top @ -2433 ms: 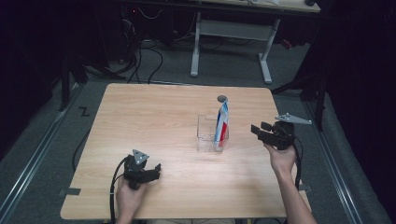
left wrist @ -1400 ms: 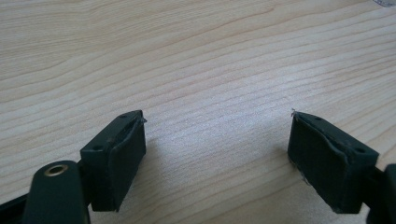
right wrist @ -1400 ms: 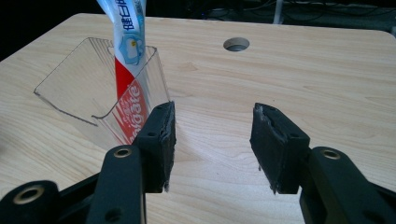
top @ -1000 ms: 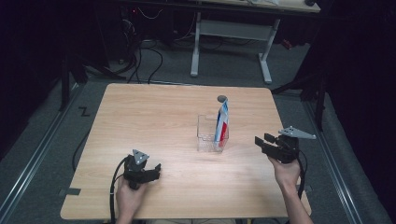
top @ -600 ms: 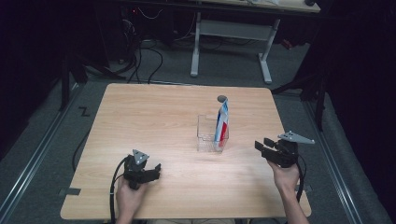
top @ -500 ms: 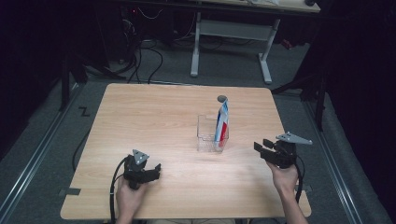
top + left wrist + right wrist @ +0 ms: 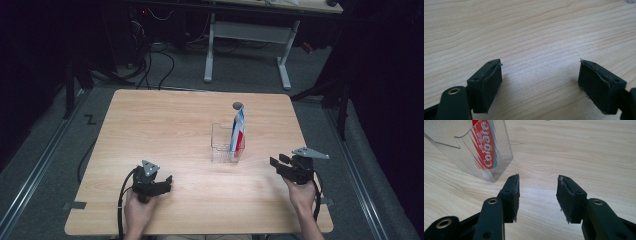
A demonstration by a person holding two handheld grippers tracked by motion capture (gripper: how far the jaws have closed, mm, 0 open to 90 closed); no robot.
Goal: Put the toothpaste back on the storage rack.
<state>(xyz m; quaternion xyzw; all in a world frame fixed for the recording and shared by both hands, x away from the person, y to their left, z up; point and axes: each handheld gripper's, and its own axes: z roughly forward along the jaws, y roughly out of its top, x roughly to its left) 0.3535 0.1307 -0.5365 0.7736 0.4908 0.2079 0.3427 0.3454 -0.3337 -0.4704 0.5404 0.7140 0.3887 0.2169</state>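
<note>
The right gripper (image 7: 537, 195) is hovering low over the table (image 7: 165, 125) with its jaws partly apart and nothing between them; they have just been closing a little. Its flat black pads (image 7: 565, 197) are looking worn and frayed along their edges, and brass-ringed holes are showing on the matte black arms behind them. In the high view this gripper (image 7: 278, 164) is sitting near the table's right edge, a grey three-cornered plate on top, held in the person's right hand (image 7: 301, 191).

The left gripper (image 7: 540, 82) is standing wide open and empty over bare wood; in the high view it (image 7: 165, 182) is resting near the front left of the table in the left hand (image 7: 137, 210), a black cable looping from it.

The toothpaste tube (image 7: 238, 131) is standing upright in a clear plastic holder (image 7: 220, 147) near the table's middle, well apart from both grippers. The right gripper view is showing what the high view cannot: the holder's (image 7: 499, 167) ribbed, see-through wall and the red Colgate lettering on the tube (image 7: 485, 150) behind it, both cut off at the top edge. The high view alone is giving the tube's full height and grey cap.

The table is pale wood-grain laminate with rounded corners; the floor around it is dark and hard to make out.
</note>
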